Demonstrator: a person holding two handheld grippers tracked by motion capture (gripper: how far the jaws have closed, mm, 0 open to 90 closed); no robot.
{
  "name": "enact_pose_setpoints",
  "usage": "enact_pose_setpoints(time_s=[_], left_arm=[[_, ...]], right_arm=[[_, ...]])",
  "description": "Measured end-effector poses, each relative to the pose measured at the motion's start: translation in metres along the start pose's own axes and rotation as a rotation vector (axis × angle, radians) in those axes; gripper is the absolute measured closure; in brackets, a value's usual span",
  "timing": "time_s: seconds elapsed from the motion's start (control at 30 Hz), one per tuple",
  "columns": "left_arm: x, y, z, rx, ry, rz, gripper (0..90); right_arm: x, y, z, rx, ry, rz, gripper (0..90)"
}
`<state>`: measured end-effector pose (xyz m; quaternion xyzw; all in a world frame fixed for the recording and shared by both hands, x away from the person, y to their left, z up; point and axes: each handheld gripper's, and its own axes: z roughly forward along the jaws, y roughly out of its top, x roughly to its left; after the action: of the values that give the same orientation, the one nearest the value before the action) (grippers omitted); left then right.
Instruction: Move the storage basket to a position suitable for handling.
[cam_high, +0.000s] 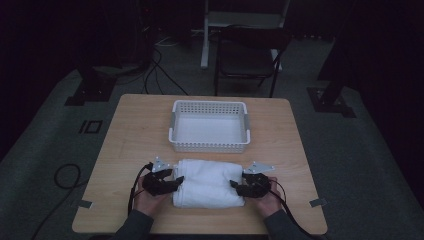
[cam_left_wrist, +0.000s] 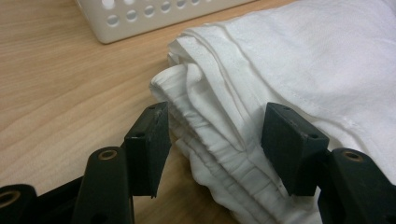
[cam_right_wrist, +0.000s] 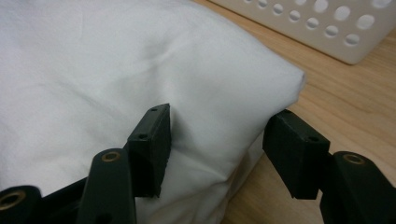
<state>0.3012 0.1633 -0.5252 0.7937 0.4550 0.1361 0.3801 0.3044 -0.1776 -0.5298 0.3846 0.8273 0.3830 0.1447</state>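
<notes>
A folded white cloth (cam_high: 209, 182) lies on the wooden table (cam_high: 135, 125) near its front edge, just in front of a white perforated basket (cam_high: 209, 144). My left gripper (cam_high: 176, 181) is at the cloth's left end, open, its jaws straddling the layered folds (cam_left_wrist: 215, 135). My right gripper (cam_high: 236, 187) is at the cloth's right end, also open, with the smooth corner of the cloth (cam_right_wrist: 219, 116) between its jaws. Neither pair of jaws is pressed onto the fabric.
The basket (cam_left_wrist: 140, 18) (cam_right_wrist: 327, 28) stands with nothing in it at the table's middle back. Behind the table are a dark chair (cam_high: 250, 55) and cables on the floor. Bare tabletop lies to the left and right of the cloth.
</notes>
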Motion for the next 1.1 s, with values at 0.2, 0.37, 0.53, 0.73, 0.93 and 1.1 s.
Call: enact_pose_setpoints(time_s=[0.2,0.37,0.53,0.73,0.93,1.1], left_arm=[[0.003,0.005,0.004,-0.001,0.004,-0.003,41.4],[0.006,0.008,0.007,-0.002,0.006,-0.004,41.4],[0.008,0.012,0.011,-0.003,0.016,-0.002,41.3],[0.012,0.017,0.015,-0.009,0.026,-0.009,41.3],[0.016,0.020,0.019,-0.016,0.031,-0.009,41.3],[0.017,0.022,0.021,-0.018,0.035,-0.010,41.3]], right_arm=[[-0.005,0.004,0.003,0.002,-0.012,0.009,41.7],[-0.009,0.006,0.006,-0.002,-0.011,0.026,41.4],[-0.012,0.009,0.009,-0.002,-0.013,0.038,41.3],[-0.014,0.013,0.013,-0.004,-0.033,0.024,41.1],[-0.018,0.015,0.016,-0.003,-0.033,0.034,40.5],[-0.019,0.018,0.018,-0.001,-0.040,0.031,40.6]])
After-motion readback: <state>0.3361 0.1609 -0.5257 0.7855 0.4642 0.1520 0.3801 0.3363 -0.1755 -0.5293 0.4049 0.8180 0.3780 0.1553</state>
